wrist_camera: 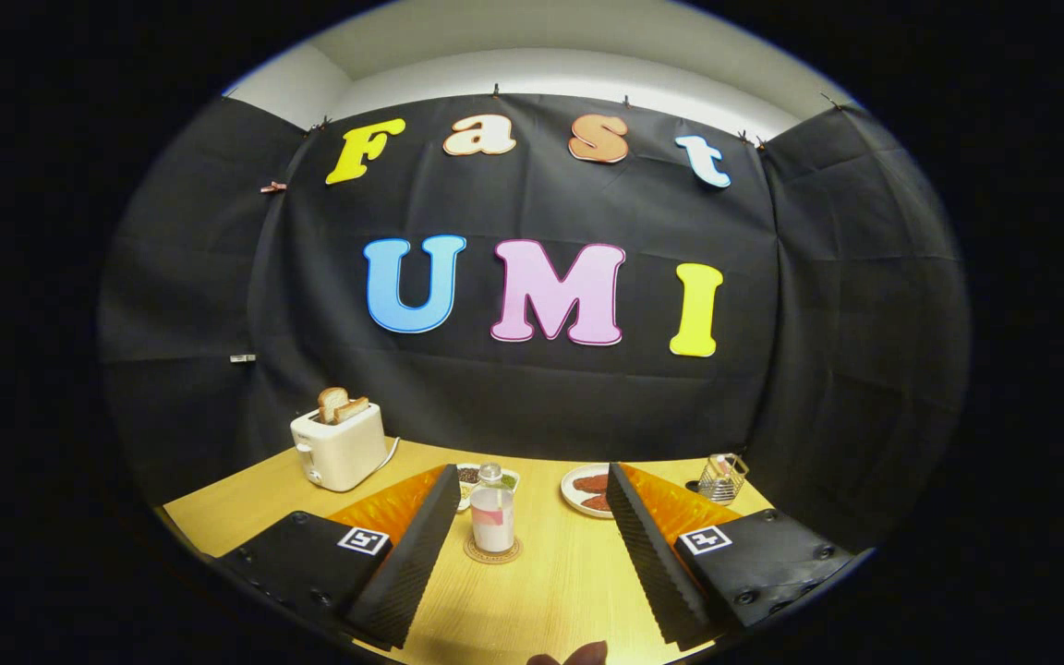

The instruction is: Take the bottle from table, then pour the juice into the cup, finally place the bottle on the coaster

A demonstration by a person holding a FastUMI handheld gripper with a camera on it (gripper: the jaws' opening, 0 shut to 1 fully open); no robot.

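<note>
Here the clear bottle (492,519), half full of pale pink juice, stands upright on the coaster (492,551); the tool (532,517) is spread wide.

One bottle (492,519), one coaster (492,551), one toaster (339,446), two plates (578,489), one basket (723,477).

Black ridged fingers (421,545), orange backs, square markers (screwed mounts)

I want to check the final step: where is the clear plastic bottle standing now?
In the gripper view, the clear plastic bottle with pale juice stands upright on the round woven coaster, between the open fingers and nearer the left one, before a small dish.
</note>
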